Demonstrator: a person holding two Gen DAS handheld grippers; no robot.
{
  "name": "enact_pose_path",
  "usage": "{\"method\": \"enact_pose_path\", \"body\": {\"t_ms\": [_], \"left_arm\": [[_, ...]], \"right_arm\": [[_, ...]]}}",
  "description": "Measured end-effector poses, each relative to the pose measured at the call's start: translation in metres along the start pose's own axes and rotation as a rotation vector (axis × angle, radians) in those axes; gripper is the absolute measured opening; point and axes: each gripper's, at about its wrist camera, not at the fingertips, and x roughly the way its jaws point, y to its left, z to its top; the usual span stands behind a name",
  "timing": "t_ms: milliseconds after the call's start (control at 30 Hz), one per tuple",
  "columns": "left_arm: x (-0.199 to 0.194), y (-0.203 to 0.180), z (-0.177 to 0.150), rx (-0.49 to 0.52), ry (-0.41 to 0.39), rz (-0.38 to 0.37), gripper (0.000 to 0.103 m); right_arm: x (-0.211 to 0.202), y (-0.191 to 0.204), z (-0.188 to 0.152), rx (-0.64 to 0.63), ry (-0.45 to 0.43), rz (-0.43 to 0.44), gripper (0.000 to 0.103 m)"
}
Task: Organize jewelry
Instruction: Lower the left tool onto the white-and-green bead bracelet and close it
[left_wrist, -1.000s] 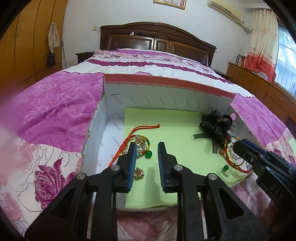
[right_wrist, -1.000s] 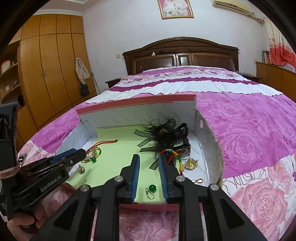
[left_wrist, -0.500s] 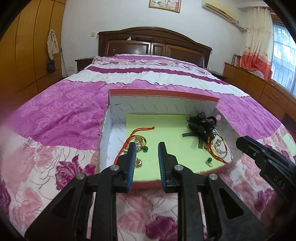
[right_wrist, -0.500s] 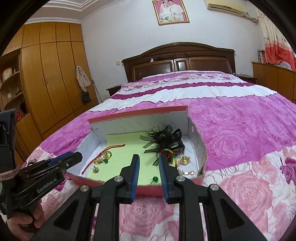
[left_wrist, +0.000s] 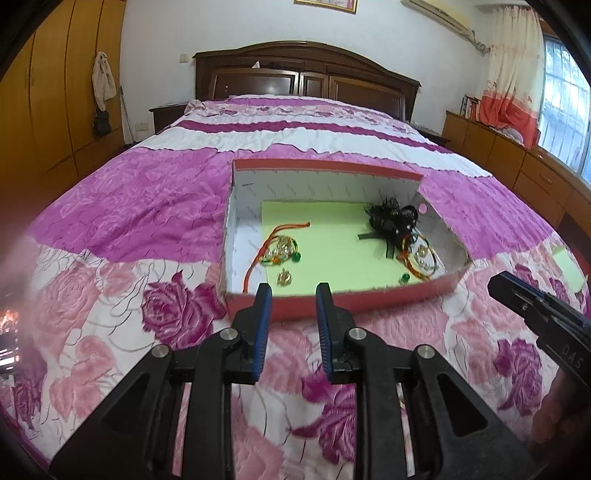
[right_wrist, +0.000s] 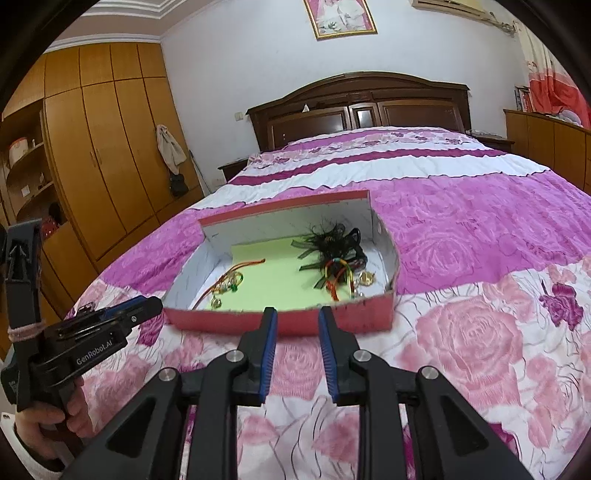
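Both tools (left_wrist: 291, 295) (right_wrist: 295, 319) hang empty, parted, before the jewelry box (left_wrist: 343, 308).

A bed (left_wrist: 147, 206) under a pink and purple rose-patterned quilt (right_wrist: 480, 332) carries a shallow red cardboard box (left_wrist: 332, 306) lying flat on it, just beyond the tips of both tongs, its far wall upright.

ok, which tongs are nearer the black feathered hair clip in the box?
Right, though only slightly. The right tongs sit in front of the box's near wall, toward the black feathered hair clip's side; the left tongs sit before the red-cord end. Both are empty and outside the box.
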Motion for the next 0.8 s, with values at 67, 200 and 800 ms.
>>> {"method": "enact_pose_path", "body": {"t_ms": [67,200,800], "left_arm": [[-0.004,0.001,-0.004,0.007,0.012,0.0,0.016],[-0.007,0.002,-0.012,0.017,0.043,-0.008,0.016],[0.009,-0.019,-0.044,0.018,0.214,-0.155,0.016]], "right_arm": [[-0.003,0.003,-0.005,-0.005,0.011,-0.001,0.025],[-0.006,0.006,-0.011,-0.01,0.033,0.001,0.025],[-0.002,0.002,-0.031,0.001,0.115,0.013,0.026]]}}
